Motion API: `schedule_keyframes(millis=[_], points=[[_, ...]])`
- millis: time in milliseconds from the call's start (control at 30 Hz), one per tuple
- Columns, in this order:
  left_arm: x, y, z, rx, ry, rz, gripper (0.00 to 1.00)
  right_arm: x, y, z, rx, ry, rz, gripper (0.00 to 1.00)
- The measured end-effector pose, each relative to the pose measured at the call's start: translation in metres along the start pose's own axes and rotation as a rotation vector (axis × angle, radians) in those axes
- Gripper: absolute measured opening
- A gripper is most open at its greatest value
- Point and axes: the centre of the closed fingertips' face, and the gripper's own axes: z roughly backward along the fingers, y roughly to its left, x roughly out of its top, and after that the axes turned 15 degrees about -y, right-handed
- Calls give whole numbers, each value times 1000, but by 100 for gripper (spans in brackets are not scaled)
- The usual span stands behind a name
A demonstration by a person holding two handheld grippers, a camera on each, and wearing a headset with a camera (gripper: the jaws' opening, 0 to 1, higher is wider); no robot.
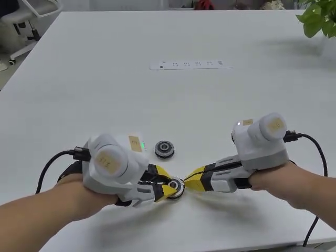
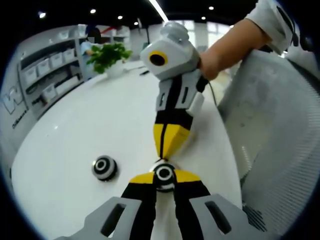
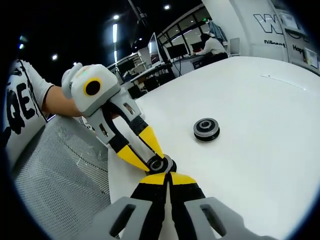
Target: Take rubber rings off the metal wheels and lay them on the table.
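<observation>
A small metal wheel (image 1: 176, 187) with a black rubber ring lies near the table's front edge, between the two grippers. My left gripper (image 1: 169, 189) comes from the left and is shut on this wheel (image 2: 164, 174), one yellow tip on each side. From the right, my right gripper (image 1: 188, 185) has its jaws pressed together, pinching the ring at the wheel's rim (image 3: 160, 164). A second wheel (image 1: 164, 149), ring on, sits loose just behind them (image 2: 104, 167) (image 3: 206, 128).
A white power strip (image 1: 190, 65) lies mid-table farther back. A green plant (image 1: 319, 18) stands at the far right corner and an office chair (image 1: 23, 16) beyond the left edge. Cables trail from both grippers. The white table (image 1: 79, 79) has its front edge close by.
</observation>
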Motion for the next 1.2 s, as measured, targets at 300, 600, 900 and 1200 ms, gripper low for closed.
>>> schedule_keyframes(millis=[300, 600, 900, 1200], points=[[0, 0, 0, 10, 9, 0, 13, 2, 3, -1, 2, -14, -27, 0], [-1, 1, 0, 23, 22, 5, 12, 3, 7, -3, 11, -12, -30, 0], [-1, 0, 0, 26, 24, 10, 12, 5, 14, -6, 35, -17, -32, 0], [-1, 0, 0, 26, 23, 8, 12, 6, 15, -6, 41, -24, -29, 0]])
